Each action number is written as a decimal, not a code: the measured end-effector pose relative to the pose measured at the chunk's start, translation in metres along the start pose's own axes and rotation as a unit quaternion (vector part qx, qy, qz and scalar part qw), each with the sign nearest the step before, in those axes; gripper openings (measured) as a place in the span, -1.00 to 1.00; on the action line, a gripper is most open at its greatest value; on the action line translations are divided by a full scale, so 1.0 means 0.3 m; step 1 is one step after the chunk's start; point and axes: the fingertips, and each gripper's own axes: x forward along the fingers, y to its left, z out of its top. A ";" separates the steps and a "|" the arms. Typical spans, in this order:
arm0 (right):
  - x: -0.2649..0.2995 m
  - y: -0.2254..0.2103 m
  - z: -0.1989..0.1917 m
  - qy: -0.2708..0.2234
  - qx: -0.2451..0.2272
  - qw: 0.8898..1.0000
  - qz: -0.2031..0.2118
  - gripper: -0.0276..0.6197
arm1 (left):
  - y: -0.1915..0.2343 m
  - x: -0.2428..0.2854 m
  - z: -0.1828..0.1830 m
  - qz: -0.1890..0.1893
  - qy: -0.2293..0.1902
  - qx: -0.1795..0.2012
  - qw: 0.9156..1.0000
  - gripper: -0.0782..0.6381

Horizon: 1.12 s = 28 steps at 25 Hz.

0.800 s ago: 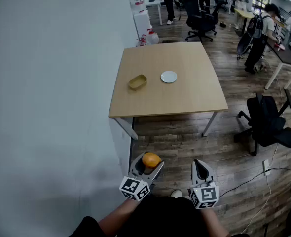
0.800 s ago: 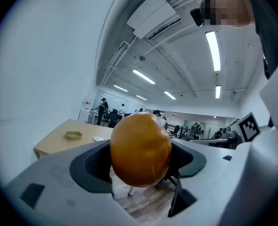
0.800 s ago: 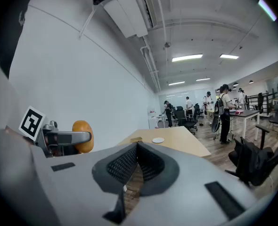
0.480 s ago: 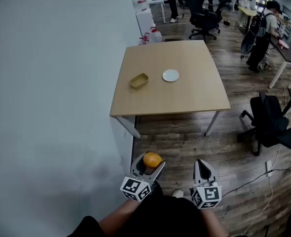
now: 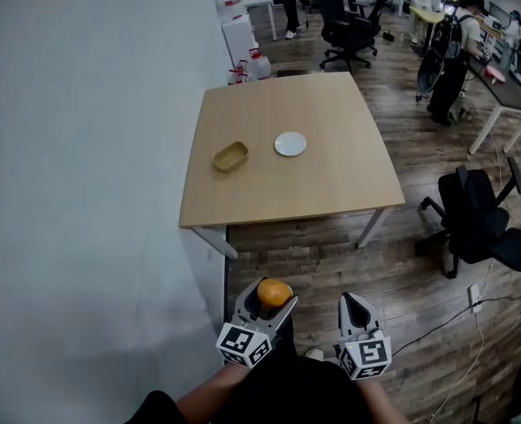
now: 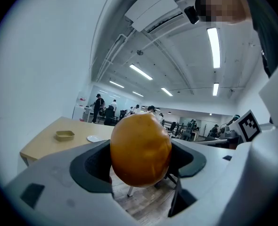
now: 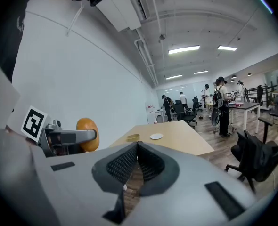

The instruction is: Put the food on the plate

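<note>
Food: a round orange fruit (image 6: 140,149) with smooth, faintly glossy skin. It is clamped in the left gripper (image 5: 269,300), off the table and above the floor (image 5: 331,254).
Left gripper: held low in front of the body, pointing forward and tipped slightly down. The jaws stand wide, with both dark pads pressed on the fruit's sides.
Right gripper (image 7: 137,147): beside the left one and apart from it, with a similar forward tilt. Its ribbed black pads meet with nothing between them.
Gripper build: pale grey plastic shells, each with a marker cube (image 5: 243,344) at the rear.
Plate (image 5: 290,144): small, round, white and bare, near the middle of the tabletop.
Tray (image 5: 230,156): a shallow yellowish rounded rectangle, left of the plate, toward the tabletop's left edge.
Table (image 5: 331,184): square light-wood top on white legs, well ahead of both grippers, beside the white wall (image 5: 84,148).
Floor: dark wood planks.
</note>
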 end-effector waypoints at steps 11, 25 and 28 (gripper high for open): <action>0.397 -0.060 0.120 0.039 -0.022 0.999 -0.015 -0.73 | 0.289 0.307 0.063 -0.029 0.012 -0.019 0.999 0.13; 0.825 -0.077 0.250 0.050 -0.038 0.996 -0.056 -0.73 | 0.613 0.542 0.164 -0.067 0.020 -0.035 0.997 0.13; 0.886 -0.059 0.274 0.045 -0.035 0.996 -0.067 -0.73 | 0.690 0.566 0.187 -0.072 0.021 -0.033 0.997 0.13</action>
